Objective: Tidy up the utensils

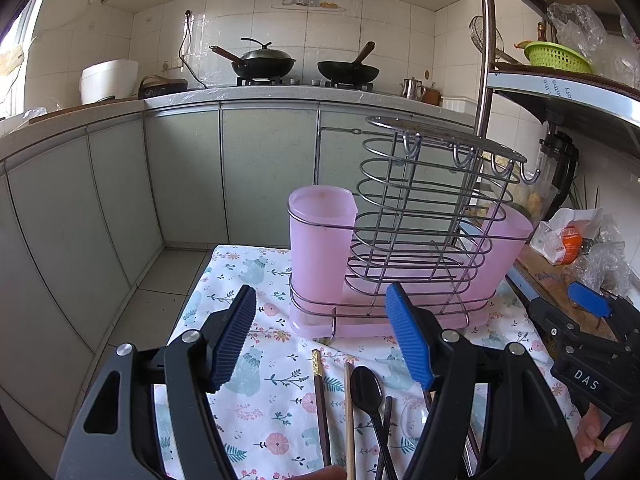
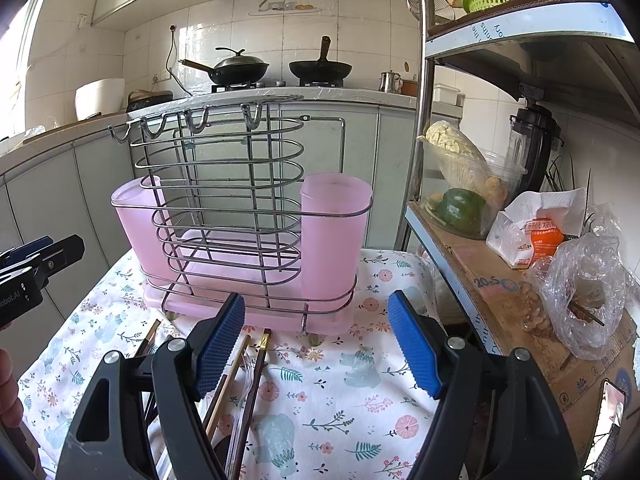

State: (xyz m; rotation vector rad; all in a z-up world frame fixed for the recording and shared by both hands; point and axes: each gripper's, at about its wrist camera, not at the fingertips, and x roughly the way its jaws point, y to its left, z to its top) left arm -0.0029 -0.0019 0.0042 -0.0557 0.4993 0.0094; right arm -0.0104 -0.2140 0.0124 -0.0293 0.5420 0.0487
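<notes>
A wire utensil rack (image 1: 416,216) with two pink plastic cups (image 1: 320,240) on a pink tray stands on the floral cloth; it also shows in the right wrist view (image 2: 240,216). Loose utensils lie in front of it: a black spoon (image 1: 370,396), a dark chopstick (image 1: 321,412), a light wooden chopstick (image 1: 349,420) and a clear spoon (image 1: 412,416). My left gripper (image 1: 320,336) is open and empty above them. My right gripper (image 2: 316,340) is open and empty; chopsticks (image 2: 256,376) lie under its left finger.
A shelf unit (image 2: 500,272) with a vegetable container (image 2: 464,192), packets and a plastic bag (image 2: 580,292) stands right of the table. Kitchen cabinets (image 1: 180,176) and a stove with woks (image 1: 264,62) are behind. The table's left edge drops to the floor (image 1: 160,296).
</notes>
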